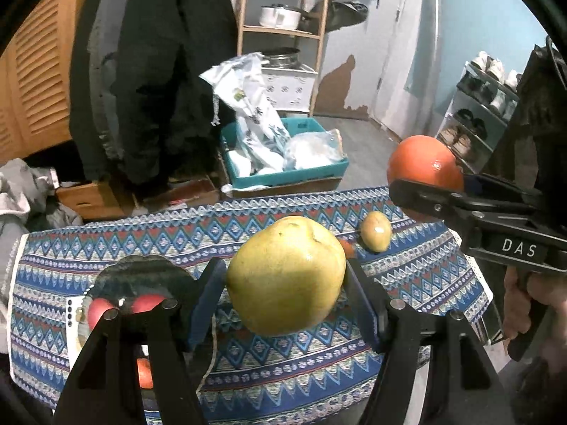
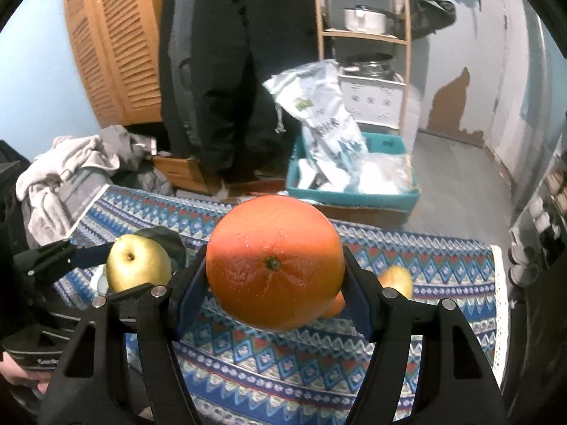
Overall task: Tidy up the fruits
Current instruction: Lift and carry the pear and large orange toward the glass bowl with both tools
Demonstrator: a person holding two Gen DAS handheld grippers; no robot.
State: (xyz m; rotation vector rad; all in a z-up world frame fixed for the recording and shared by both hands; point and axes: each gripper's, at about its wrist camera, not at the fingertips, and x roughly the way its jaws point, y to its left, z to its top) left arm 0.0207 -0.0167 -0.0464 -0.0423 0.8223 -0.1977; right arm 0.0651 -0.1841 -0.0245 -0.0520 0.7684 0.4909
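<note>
My left gripper (image 1: 286,279) is shut on a large yellow-green pear (image 1: 287,274) and holds it above the patterned tablecloth (image 1: 248,361). The held pear also shows in the right wrist view (image 2: 136,264). My right gripper (image 2: 274,276) is shut on a big orange (image 2: 274,262), held above the table; this orange shows at the right of the left wrist view (image 1: 423,163). A smaller yellow pear (image 1: 376,231) lies on the cloth, also seen in the right wrist view (image 2: 397,279). A dark bowl (image 1: 141,276) at the left holds red fruit (image 1: 99,311).
A small orange fruit (image 2: 335,306) lies on the cloth behind the held orange. Beyond the table's far edge stand a teal box (image 1: 283,173) with bags, a wooden shelf (image 1: 319,35), hanging dark coats (image 1: 159,71) and a shoe rack (image 1: 478,120).
</note>
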